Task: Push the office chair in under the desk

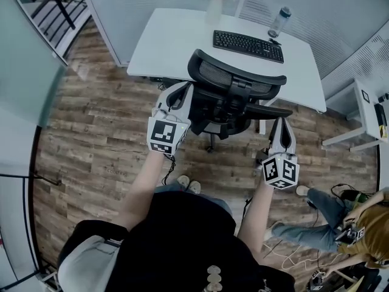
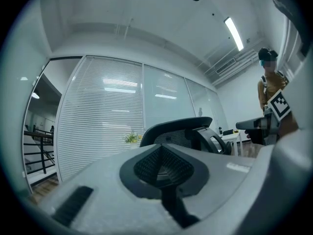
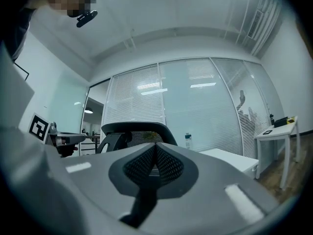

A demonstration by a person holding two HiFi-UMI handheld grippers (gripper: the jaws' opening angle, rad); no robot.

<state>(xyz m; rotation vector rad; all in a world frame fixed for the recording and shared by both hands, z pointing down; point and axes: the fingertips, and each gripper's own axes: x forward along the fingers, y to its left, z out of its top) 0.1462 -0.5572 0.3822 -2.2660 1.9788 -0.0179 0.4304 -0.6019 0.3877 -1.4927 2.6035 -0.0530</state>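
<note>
The black mesh office chair (image 1: 234, 93) stands in front of the white desk (image 1: 176, 41), its backrest at the desk's front edge and most of the chair outside it. My left gripper (image 1: 181, 89) is shut and empty at the chair's left side. My right gripper (image 1: 281, 121) is shut and empty just behind the right armrest (image 1: 276, 111). I cannot tell whether either one touches the chair. In the left gripper view the shut gripper (image 2: 161, 148) points at the backrest (image 2: 178, 131). In the right gripper view the shut gripper (image 3: 155, 148) points at the backrest (image 3: 132, 129) too.
On the desk lie a black keyboard (image 1: 248, 45), a bottle (image 1: 279, 22) and a vase of flowers (image 1: 214, 5). A small white side table (image 1: 371, 111) stands at the right. A person (image 1: 340, 221) sits on the wood floor at lower right, with cables nearby. Glass walls surround the room.
</note>
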